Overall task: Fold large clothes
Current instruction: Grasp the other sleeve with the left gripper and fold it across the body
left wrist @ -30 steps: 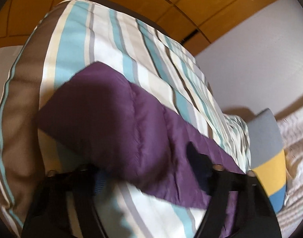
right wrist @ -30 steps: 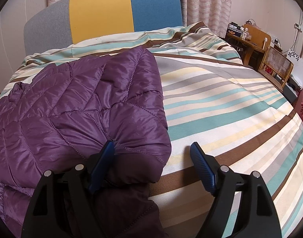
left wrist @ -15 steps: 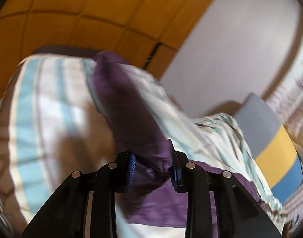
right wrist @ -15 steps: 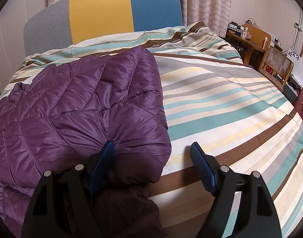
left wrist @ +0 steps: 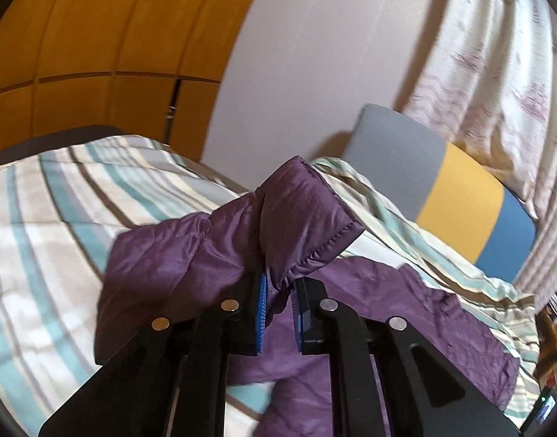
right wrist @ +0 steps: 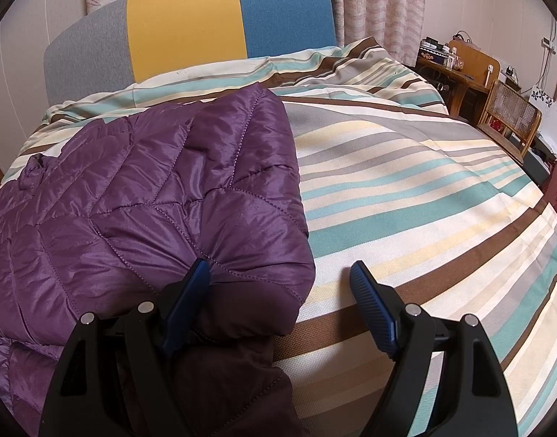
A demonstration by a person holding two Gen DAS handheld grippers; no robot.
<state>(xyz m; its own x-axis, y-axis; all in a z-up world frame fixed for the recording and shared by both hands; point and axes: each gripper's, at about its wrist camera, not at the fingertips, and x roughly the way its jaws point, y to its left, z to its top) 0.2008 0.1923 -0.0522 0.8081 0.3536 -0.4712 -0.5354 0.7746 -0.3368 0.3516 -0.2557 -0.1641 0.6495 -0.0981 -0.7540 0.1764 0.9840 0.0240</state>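
A purple quilted jacket (right wrist: 140,196) lies on the striped bed cover (right wrist: 406,196). In the left wrist view my left gripper (left wrist: 278,291) is shut on the jacket's sleeve (left wrist: 289,225), pinching it near the cuff and holding it up above the rest of the jacket (left wrist: 406,309). My right gripper (right wrist: 278,284) is open and low over the bed, with a folded edge of the jacket between its fingers. Its left finger (right wrist: 191,291) rests against the fabric and its right finger (right wrist: 369,298) is over bare cover.
A grey, yellow and blue headboard (right wrist: 191,29) stands at the bed's far end, with curtains (left wrist: 497,54) behind. Wooden wardrobe panels (left wrist: 96,36) are left of the bed. A wooden desk and chair (right wrist: 497,87) stand at the right side.
My left gripper closed on the sleeve and lifted it, swinging toward the headboard. My right gripper and the jacket beneath it have stayed still.
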